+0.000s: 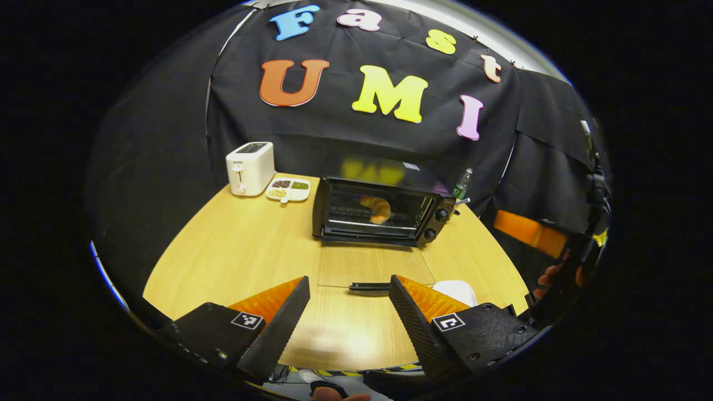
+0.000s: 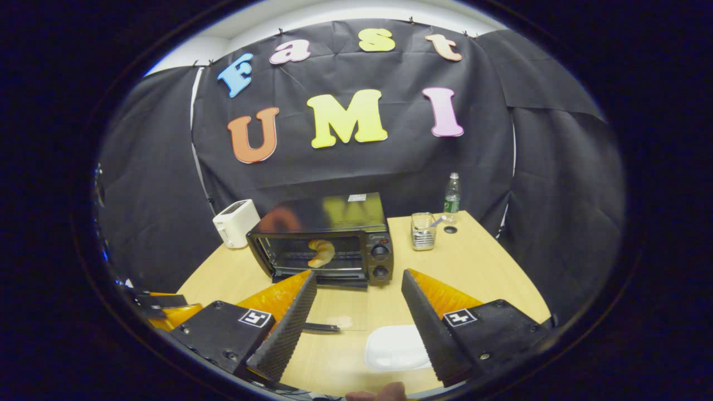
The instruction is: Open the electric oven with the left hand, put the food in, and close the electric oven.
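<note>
While door [image 1: 374, 267] down, bare table [image 1: 234, 250] leftward

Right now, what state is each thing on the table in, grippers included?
Black electric oven: glass door folded down flat, open.
Golden croissant: inside, on the rack.
White plate: empty.
White toaster: nothing visible in its slots.
Left gripper: open, empty.
Right gripper: open, empty.

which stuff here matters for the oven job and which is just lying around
For the job: electric oven, its open glass door, croissant inside, empty white plate, left hand-held gripper, right hand-held gripper.

Lying about: toaster, divided snack dish, water bottle, utensil holder.
</note>
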Demonstrator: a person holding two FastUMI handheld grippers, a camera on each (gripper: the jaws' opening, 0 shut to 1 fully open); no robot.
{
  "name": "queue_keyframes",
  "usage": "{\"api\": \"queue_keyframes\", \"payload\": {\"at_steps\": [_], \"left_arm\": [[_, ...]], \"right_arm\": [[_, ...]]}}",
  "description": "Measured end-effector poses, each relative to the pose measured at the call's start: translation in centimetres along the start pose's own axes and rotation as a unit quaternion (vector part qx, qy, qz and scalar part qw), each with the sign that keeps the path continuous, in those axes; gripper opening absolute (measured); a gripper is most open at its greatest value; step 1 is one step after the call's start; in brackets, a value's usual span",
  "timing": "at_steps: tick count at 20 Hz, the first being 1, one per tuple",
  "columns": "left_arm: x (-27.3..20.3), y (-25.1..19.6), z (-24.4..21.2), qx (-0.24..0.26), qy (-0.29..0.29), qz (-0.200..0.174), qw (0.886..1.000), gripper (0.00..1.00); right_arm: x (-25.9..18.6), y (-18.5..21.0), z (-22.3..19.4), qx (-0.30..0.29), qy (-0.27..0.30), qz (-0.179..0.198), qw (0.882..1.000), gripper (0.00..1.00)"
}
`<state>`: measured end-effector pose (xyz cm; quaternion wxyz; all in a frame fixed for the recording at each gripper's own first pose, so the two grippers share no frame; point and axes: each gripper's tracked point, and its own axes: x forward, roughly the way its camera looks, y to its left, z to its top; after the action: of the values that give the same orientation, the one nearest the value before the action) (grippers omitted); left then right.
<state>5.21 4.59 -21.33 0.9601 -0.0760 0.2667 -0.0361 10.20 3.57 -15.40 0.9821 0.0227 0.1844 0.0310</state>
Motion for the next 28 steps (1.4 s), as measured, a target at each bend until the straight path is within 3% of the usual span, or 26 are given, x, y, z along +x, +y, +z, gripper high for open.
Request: {"api": "queue_keyframes", "payload": {"at_steps": [9, 16, 19, 20, 21, 28], "left_arm": [[8.4, -5.2, -7.6, -0.003, 0.055, -0.021, 0.998, 0.95], [13.4, -6.3, -12.1, -0.002, 0.102, -0.008, 0.995, 0.95], [14.5, -6.4, -12.5, 0.006, 0.108, -0.005, 0.994, 0.95], [14.7, -6.3, -12.7, 0.007, 0.111, -0.001, 0.994, 0.82], [15.2, -6.3, -12.4, 0.012, 0.105, 0.002, 0.994, 0.96], [15.5, -6.0, -11.7, 0.007, 0.120, 0.016, 0.993, 0.92]], "right_arm": [[-7.0, -9.8, -1.1, -0.011, 0.022, -0.078, 0.997, 0.96], [-10.0, -14.4, -3.4, -0.004, 0.065, -0.127, 0.990, 0.96], [-9.5, -15.1, -3.0, -0.006, 0.071, -0.130, 0.989, 0.96], [-9.3, -15.1, -2.7, -0.006, 0.071, -0.128, 0.989, 0.96], [-8.9, -15.0, -2.5, -0.006, 0.070, -0.125, 0.990, 0.96], [-6.3, -13.3, -2.3, -0.019, 0.083, -0.085, 0.993, 0.97]]}}
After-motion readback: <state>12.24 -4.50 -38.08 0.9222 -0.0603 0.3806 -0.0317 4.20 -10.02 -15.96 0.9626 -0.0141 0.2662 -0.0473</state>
